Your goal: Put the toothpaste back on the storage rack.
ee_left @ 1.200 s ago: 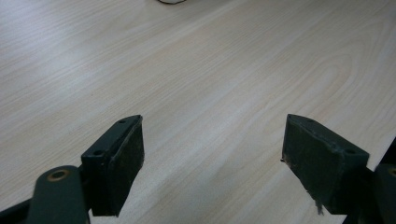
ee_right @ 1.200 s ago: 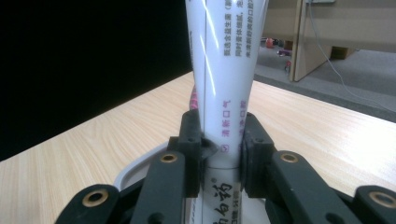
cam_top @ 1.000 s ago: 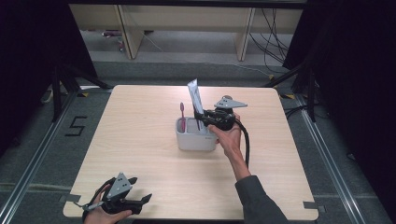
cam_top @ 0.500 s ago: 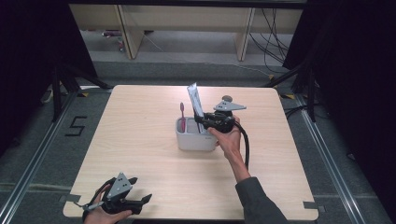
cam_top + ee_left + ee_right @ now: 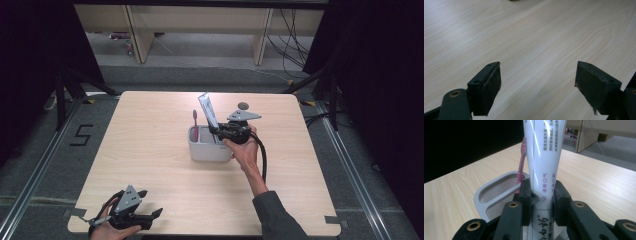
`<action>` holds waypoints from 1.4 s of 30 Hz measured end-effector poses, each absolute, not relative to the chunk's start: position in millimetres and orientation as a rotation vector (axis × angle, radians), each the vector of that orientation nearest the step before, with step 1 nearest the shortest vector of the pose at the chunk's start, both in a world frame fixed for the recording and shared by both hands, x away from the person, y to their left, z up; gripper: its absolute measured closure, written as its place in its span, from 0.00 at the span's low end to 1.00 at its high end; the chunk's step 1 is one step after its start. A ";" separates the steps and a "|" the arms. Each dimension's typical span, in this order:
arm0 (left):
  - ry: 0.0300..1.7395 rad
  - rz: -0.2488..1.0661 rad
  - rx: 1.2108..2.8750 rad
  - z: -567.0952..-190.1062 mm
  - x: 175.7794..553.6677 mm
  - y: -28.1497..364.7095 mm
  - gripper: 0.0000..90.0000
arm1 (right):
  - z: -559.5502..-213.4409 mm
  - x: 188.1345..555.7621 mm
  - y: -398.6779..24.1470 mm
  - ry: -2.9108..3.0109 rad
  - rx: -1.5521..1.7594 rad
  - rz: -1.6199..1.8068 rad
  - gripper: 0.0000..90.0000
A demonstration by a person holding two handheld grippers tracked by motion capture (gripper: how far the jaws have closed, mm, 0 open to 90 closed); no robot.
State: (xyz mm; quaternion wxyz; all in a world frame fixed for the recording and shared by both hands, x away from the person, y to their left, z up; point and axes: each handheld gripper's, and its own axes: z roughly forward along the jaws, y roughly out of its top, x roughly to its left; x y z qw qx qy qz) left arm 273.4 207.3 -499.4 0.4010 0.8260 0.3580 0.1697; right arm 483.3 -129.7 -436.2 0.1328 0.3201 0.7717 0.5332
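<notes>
A white toothpaste tube [image 5: 207, 111] [image 5: 544, 165] stands upright over the right compartment of a pale grey holder [image 5: 207, 149] [image 5: 486, 192] in the middle of the table. My right gripper [image 5: 223, 132] [image 5: 541, 200] is shut on the tube's lower part, both pads pressed against it. A pink toothbrush [image 5: 195, 125] [image 5: 521, 167] stands in the holder's left compartment. My left gripper [image 5: 150, 216] [image 5: 537, 87] rests near the table's front left corner, jaws wide apart with only bare wood between them.
The light wooden table [image 5: 150, 130] has a small dark round object [image 5: 243, 105] behind the right gripper. Shelving legs [image 5: 136, 35] stand beyond the far edge. A black cable [image 5: 262, 155] trails from the right gripper along the forearm.
The right gripper and the tube have shifted only slightly over the holder. The left gripper stays at the front left corner.
</notes>
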 end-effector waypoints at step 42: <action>0.893 0.419 2.091 -500.0 273.1 205.7 0.23 | -413.4 460.1 -156.2 2.255 0.942 1.510 0.55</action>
